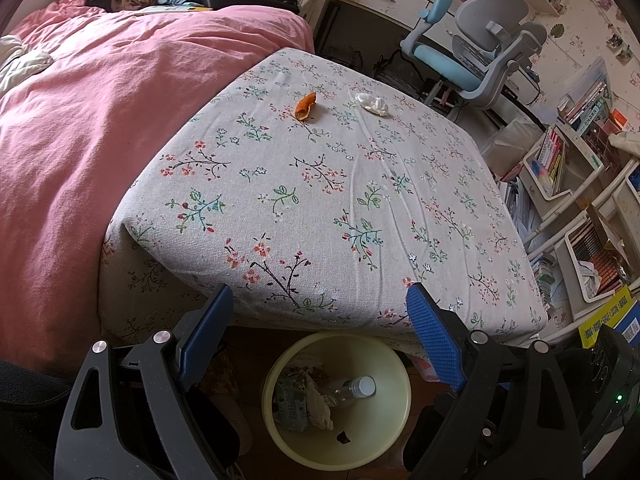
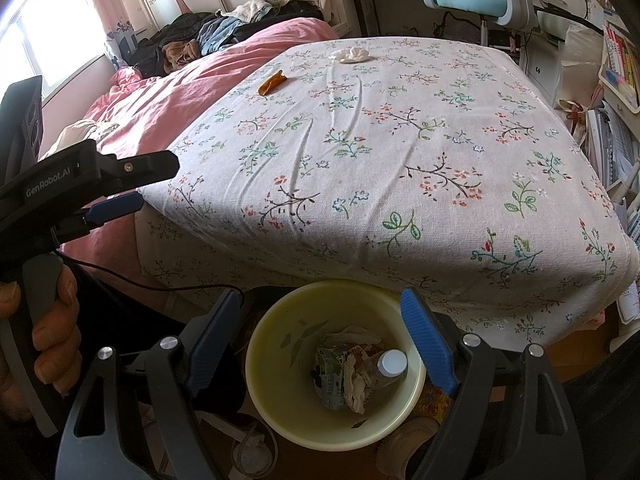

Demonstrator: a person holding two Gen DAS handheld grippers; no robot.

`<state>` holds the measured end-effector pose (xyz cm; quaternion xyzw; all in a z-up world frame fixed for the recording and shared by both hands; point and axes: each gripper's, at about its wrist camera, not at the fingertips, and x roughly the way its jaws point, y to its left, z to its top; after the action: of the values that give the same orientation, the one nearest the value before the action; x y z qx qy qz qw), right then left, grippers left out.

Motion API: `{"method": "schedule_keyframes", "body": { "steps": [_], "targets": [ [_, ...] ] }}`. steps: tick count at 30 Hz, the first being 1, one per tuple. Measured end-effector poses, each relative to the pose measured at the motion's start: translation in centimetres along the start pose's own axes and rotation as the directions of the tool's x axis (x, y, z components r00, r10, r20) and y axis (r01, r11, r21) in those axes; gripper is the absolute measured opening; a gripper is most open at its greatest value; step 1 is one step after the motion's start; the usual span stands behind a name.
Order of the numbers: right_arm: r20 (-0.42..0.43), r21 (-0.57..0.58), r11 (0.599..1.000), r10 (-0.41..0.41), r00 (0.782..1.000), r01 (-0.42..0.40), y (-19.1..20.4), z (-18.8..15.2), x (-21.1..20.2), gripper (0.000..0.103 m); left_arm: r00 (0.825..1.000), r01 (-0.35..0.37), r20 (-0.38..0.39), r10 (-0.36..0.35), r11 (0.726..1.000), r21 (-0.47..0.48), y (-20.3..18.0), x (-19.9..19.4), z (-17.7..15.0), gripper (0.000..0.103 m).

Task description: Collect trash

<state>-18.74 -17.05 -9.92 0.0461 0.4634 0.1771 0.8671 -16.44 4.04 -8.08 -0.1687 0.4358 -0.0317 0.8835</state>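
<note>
Both grippers hang wide open with nothing in them, left gripper (image 1: pixel 320 320) and right gripper (image 2: pixel 320 320), right over the yellow bin (image 2: pixel 276 356) on the floor, which already has a bottle (image 2: pixel 390 364) and wrappers in it. So I'd say we're between pickups. Far across the floral bed sheet (image 1: pixel 320 200) sit an orange peel (image 1: pixel 305 107) and a crumpled tissue (image 1: pixel 372 104), well apart from the bin. Next move is probably a long reach for one of those.
</note>
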Motion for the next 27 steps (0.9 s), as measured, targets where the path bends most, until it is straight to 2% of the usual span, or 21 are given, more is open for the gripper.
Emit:
{"method": "schedule_keyframes", "body": {
  "steps": [22, 27],
  "targets": [
    [0.0, -0.001, 1.0, 0.0, 1.0, 0.0, 0.0, 0.0, 0.0, 0.079, 1.0, -0.006, -0.006, 0.006, 1.0, -0.001, 0.3, 0.0, -0.5, 0.085],
    [0.015, 0.004, 1.0, 0.008, 1.0, -0.008, -0.3, 1.0, 0.1, 0.079, 1.0, -0.003, -0.005, 0.003, 0.999, -0.036, 0.8, 0.2, 1.3, 0.085]
  ]
}}
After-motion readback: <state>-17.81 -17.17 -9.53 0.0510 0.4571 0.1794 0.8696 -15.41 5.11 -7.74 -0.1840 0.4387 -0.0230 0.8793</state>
